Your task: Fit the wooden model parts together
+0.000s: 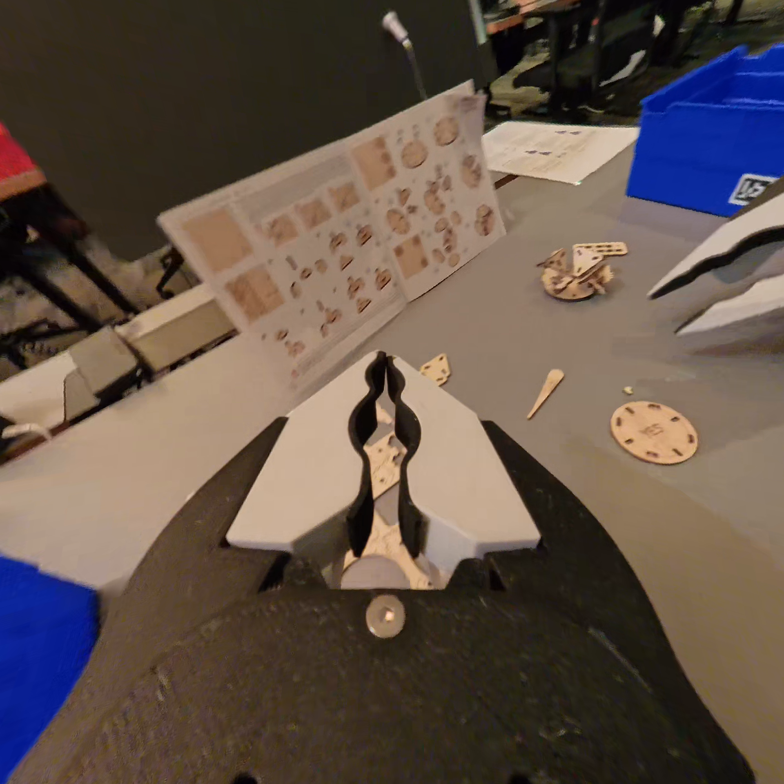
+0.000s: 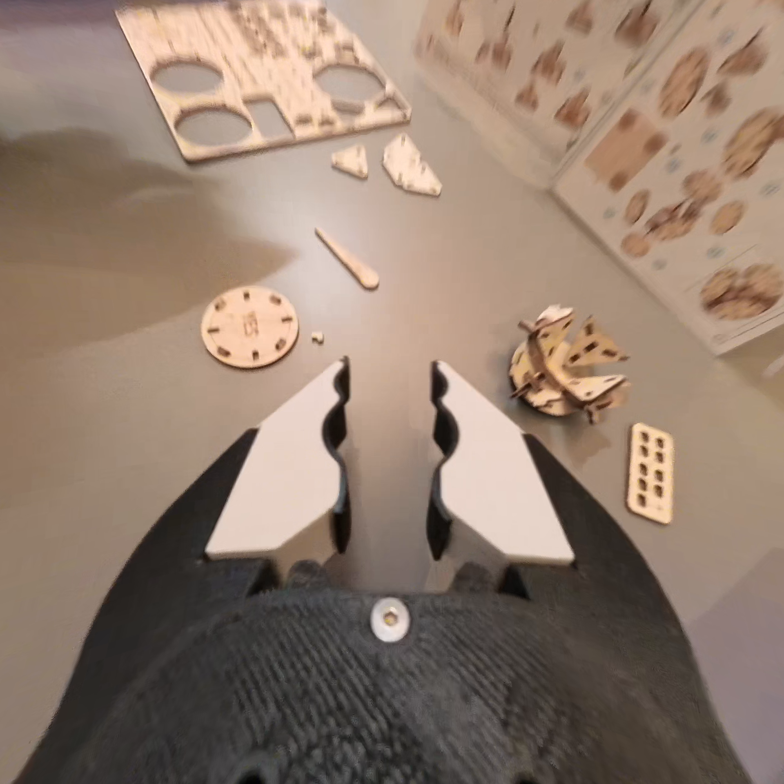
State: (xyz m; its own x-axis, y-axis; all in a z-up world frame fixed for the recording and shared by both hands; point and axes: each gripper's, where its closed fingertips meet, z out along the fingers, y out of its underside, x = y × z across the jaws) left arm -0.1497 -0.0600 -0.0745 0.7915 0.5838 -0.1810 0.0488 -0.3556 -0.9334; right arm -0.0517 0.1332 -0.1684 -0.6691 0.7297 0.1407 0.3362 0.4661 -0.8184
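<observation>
The desk (image 2: 127,424) is plain grey. Each hand-held gripper, left (image 1: 385,358) and right (image 2: 390,367), has a rough black body, pale grey fingers and black wavy pads. The round disc (image 2: 249,326), the tapered stick (image 2: 345,257), the half-built model (image 2: 566,375) and the cut-out sheet (image 2: 263,72) are light tan wood with dark slots. The open booklet (image 1: 339,220) is white with tan pictures. The bin (image 1: 712,127) is bright blue.

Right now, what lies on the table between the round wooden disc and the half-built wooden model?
In the right wrist view, the open right gripper hangs between disc and model; a tiny wooden crumb lies beside the disc.
</observation>
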